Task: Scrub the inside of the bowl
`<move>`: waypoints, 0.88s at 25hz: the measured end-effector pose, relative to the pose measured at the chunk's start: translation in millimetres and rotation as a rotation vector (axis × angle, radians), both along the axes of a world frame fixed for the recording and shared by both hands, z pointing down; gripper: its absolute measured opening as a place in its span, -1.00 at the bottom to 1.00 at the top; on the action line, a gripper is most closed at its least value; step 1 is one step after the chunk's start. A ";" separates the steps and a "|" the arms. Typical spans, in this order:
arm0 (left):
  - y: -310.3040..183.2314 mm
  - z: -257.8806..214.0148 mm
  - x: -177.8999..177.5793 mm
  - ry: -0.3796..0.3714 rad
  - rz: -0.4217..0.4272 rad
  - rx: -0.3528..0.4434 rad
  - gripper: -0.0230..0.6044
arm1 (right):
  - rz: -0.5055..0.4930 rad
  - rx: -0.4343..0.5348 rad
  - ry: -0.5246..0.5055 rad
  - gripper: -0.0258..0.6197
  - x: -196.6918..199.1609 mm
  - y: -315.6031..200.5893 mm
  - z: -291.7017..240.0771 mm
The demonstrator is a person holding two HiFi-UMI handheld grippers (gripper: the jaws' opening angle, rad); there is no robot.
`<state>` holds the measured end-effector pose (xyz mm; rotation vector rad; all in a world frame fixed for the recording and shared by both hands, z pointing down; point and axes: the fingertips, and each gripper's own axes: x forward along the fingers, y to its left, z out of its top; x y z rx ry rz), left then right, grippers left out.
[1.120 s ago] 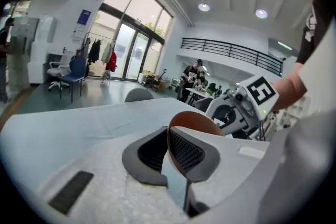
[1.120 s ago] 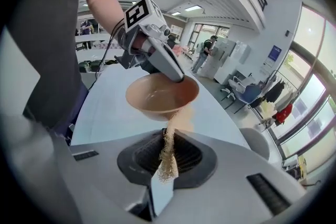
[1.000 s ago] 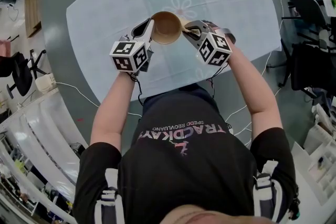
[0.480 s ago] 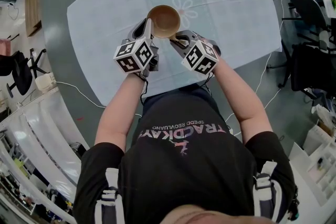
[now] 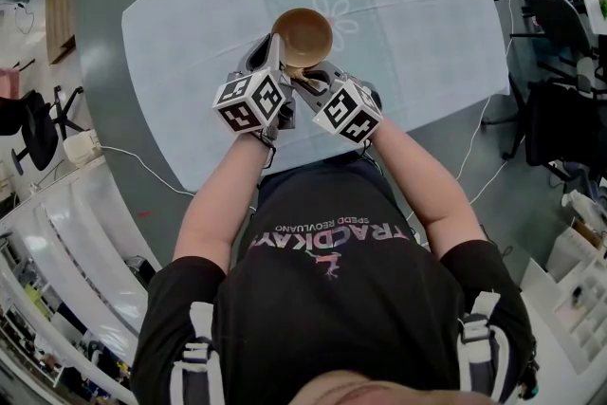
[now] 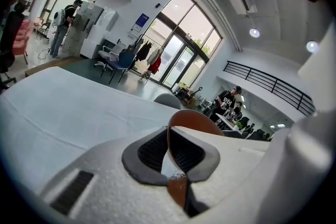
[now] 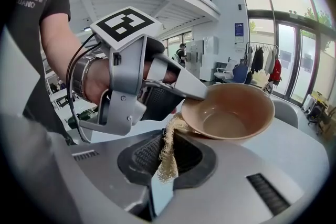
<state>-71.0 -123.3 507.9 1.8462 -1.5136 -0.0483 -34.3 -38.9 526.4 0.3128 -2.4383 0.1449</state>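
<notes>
The left gripper (image 6: 173, 168) is clamped on the rim of the bowl (image 5: 302, 35), holding it above the table (image 5: 427, 14). The bowl looks light, stiff and smooth, so a rim grip may slip under pressure. The right gripper (image 7: 164, 165) pinches 1 soft, fibrous scrubber (image 7: 169, 148) at the bowl's edge.

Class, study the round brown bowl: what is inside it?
The round brown bowl shows only its bare, smooth inner surface; nothing lies in it. The beige fibrous scrubber in the right gripper hangs outside, below the rim. The near inner wall is hidden.
</notes>
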 end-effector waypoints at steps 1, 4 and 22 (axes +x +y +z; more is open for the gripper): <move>0.4 1.2 0.9 -0.007 0.006 0.000 -0.84 | 0.003 0.001 0.002 -0.82 2.1 -0.3 1.3; 0.9 6.4 3.2 -0.022 0.017 -0.008 -0.84 | 0.021 0.000 0.009 -0.82 9.7 -2.7 5.0; -31.4 88.7 19.7 -0.100 0.022 -0.208 -0.84 | 0.671 -0.152 -0.114 -0.82 177.3 -98.6 20.7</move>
